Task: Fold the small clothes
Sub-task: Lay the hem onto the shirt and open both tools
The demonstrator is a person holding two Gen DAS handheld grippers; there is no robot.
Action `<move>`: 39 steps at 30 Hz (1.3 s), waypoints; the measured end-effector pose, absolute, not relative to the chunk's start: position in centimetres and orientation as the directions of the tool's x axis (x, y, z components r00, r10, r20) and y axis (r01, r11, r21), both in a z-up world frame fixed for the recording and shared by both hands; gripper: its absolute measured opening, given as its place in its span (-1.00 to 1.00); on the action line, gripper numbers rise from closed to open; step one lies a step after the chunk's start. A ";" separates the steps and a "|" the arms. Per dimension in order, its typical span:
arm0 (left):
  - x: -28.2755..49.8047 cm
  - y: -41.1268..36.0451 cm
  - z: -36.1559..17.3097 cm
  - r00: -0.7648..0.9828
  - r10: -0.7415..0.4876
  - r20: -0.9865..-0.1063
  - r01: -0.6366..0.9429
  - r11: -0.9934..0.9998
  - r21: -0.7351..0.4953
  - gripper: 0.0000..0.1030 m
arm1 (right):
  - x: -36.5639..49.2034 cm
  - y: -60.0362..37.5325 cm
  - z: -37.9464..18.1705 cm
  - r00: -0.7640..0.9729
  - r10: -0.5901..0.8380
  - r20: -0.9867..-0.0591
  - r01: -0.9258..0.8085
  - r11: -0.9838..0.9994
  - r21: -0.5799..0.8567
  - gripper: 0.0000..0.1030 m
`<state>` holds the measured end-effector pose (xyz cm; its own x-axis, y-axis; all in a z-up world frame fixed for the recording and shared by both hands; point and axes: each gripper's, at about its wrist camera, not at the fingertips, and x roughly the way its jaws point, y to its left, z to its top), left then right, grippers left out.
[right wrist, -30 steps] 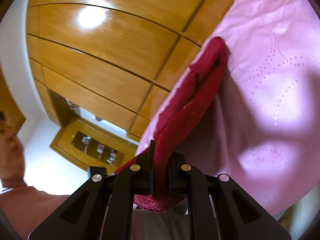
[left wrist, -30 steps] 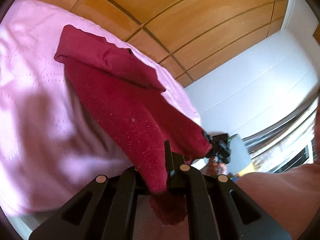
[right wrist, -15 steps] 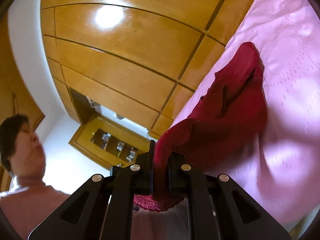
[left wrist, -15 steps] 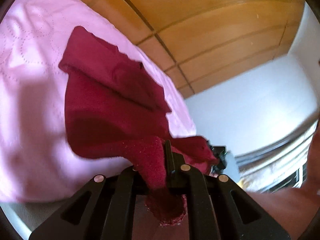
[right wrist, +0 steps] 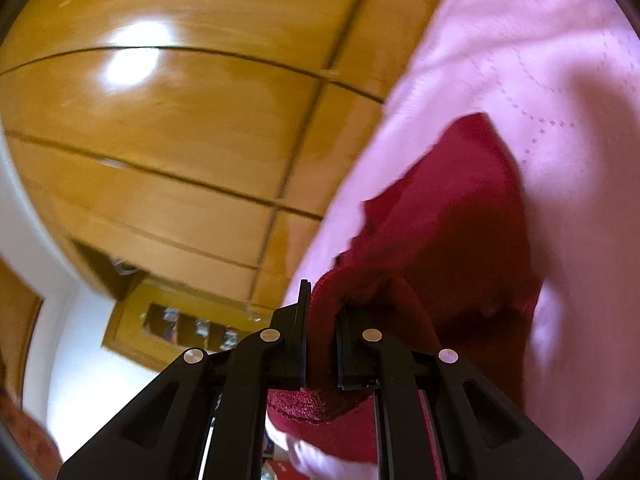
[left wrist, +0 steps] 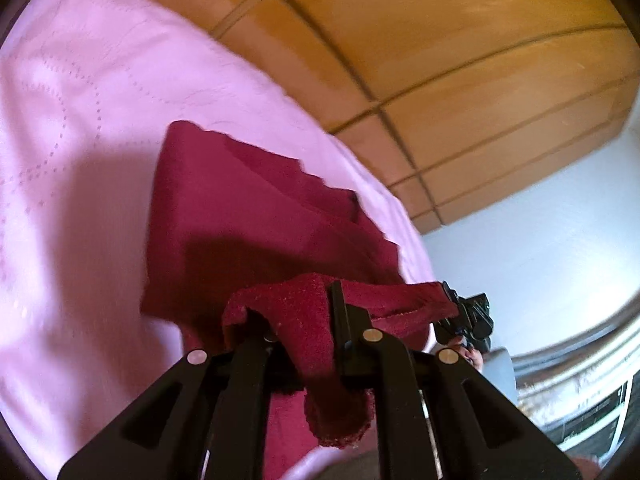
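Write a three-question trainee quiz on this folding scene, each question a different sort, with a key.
1. True or false: the left gripper is shut on the red garment.
2. The garment lies on: A) a wooden floor, B) a pink bedspread, C) a glass table.
3. Fill in: the right gripper is pinching the ____ garment.

Key: 1 true; 2 B; 3 red.

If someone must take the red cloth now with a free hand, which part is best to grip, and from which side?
Grip the far folded edge of the red cloth, coming from above the pink bedspread. It lies flat and free there; the near corners are already clamped by the left gripper and right gripper.
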<state>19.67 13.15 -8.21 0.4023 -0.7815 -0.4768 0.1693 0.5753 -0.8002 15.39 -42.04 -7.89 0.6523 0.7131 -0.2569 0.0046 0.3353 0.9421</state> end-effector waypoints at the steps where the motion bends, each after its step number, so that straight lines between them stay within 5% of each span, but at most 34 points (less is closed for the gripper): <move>1: 20.7 13.0 -9.1 0.403 -0.771 -0.493 0.138 0.584 -0.800 -0.87 | 16.0 -42.1 -8.4 0.653 0.707 -0.272 0.027 0.338 0.941 -0.83; 5: 23.0 12.2 -11.1 0.406 -0.732 -0.547 0.088 0.627 -0.774 -0.79 | 18.1 -42.2 -10.3 0.656 0.679 -0.328 0.087 0.364 0.927 -0.83; 10: 23.8 11.6 -10.1 0.455 -0.709 -0.539 0.086 0.637 -0.766 0.39 | 20.3 -41.9 -11.2 0.652 0.674 -0.347 0.104 0.373 0.922 -0.28; 12: 24.3 12.2 -8.7 0.522 -0.683 -0.511 0.082 0.636 -0.767 0.50 | 20.8 -41.5 -10.6 0.657 0.673 -0.338 0.084 0.380 0.921 0.01; 16: 24.3 13.4 -6.9 0.604 -0.610 -0.514 0.063 0.679 -0.732 0.53 | 21.2 -41.4 -7.8 0.704 0.595 -0.388 0.021 0.529 0.848 0.06; 27: 25.8 8.0 -8.0 0.582 -0.321 -0.747 0.058 0.933 -0.356 0.39 | 24.2 -38.2 -6.9 0.626 0.348 -0.698 0.069 0.867 0.494 0.01; 30: 26.1 8.3 -9.2 0.559 -0.265 -0.785 -0.014 0.944 -0.329 0.01 | 24.2 -37.6 -7.9 0.612 0.301 -0.731 0.082 0.896 0.437 -0.61; 32: 25.9 8.5 -9.4 0.563 -0.242 -0.790 -0.047 0.945 -0.323 -0.28 | 24.0 -37.3 -8.2 0.616 0.292 -0.732 0.084 0.899 0.429 -0.83; 35: 25.5 8.4 -8.6 0.582 -0.227 -0.781 -0.038 0.952 -0.305 -0.78 | 23.3 -36.8 -7.5 0.636 0.268 -0.724 0.062 0.917 0.394 -0.86; 39: 25.1 8.0 -6.4 0.622 -0.239 -0.746 -0.012 0.949 -0.314 -0.86 | 23.1 -35.7 -5.0 0.678 0.203 -0.707 0.030 0.953 0.302 -0.87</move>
